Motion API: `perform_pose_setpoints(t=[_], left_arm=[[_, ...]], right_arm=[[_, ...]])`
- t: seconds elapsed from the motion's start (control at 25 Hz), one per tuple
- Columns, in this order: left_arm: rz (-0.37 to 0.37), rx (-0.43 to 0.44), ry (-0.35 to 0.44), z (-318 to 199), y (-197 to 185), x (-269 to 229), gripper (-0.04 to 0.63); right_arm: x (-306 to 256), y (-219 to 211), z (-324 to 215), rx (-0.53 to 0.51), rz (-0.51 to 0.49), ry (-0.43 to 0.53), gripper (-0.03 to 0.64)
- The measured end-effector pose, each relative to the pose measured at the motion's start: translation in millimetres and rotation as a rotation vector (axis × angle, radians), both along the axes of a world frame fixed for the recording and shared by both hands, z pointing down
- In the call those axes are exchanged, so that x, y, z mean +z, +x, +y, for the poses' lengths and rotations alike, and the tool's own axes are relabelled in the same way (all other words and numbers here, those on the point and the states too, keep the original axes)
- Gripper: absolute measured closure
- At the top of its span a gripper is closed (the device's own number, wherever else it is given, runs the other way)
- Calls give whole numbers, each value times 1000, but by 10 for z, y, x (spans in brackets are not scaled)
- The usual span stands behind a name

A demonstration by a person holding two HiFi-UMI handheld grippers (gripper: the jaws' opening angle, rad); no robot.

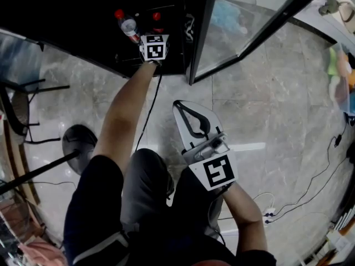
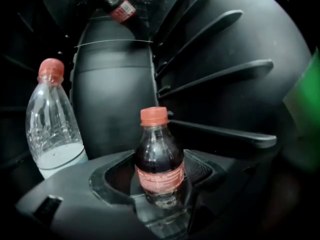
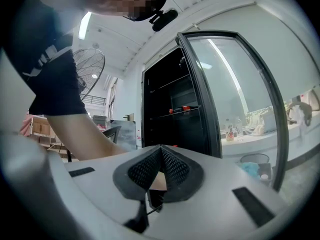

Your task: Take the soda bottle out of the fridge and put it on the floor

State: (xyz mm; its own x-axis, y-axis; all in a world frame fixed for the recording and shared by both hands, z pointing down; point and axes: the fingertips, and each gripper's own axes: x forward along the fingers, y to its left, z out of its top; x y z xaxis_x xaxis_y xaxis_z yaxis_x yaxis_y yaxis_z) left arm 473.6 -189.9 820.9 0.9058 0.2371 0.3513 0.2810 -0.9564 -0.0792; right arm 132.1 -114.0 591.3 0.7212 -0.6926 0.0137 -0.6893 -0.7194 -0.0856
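The soda bottle [image 2: 159, 161], dark with a red cap and red label, stands upright inside the black fridge [image 1: 100, 15]. My left gripper [image 2: 159, 184] reaches into the fridge, and its jaws press both sides of the bottle's lower body. In the head view only the bottle's red cap [image 1: 157, 16] shows, beyond the left gripper's marker cube [image 1: 155, 47]. My right gripper [image 1: 181, 106] hangs over the marble floor [image 1: 266, 110] by my knees, shut and empty, its pads [image 3: 172, 166] meeting in a V.
A clear bottle [image 2: 52, 129] with a red cap stands left of the soda. Another cola bottle [image 2: 112, 4] shows high at the back. The glass fridge door [image 1: 249, 26] stands open on the right. A fan base [image 1: 79, 140] and cables [image 1: 310, 187] lie on the floor.
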Motion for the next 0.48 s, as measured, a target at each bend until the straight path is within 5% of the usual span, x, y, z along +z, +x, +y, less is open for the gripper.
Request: perform_pose_setpoints(t=[0.48], left_arm=[[-16, 17, 12, -16, -142, -65, 293]], right_arm=[[86, -40, 50, -6, -9, -18, 600]])
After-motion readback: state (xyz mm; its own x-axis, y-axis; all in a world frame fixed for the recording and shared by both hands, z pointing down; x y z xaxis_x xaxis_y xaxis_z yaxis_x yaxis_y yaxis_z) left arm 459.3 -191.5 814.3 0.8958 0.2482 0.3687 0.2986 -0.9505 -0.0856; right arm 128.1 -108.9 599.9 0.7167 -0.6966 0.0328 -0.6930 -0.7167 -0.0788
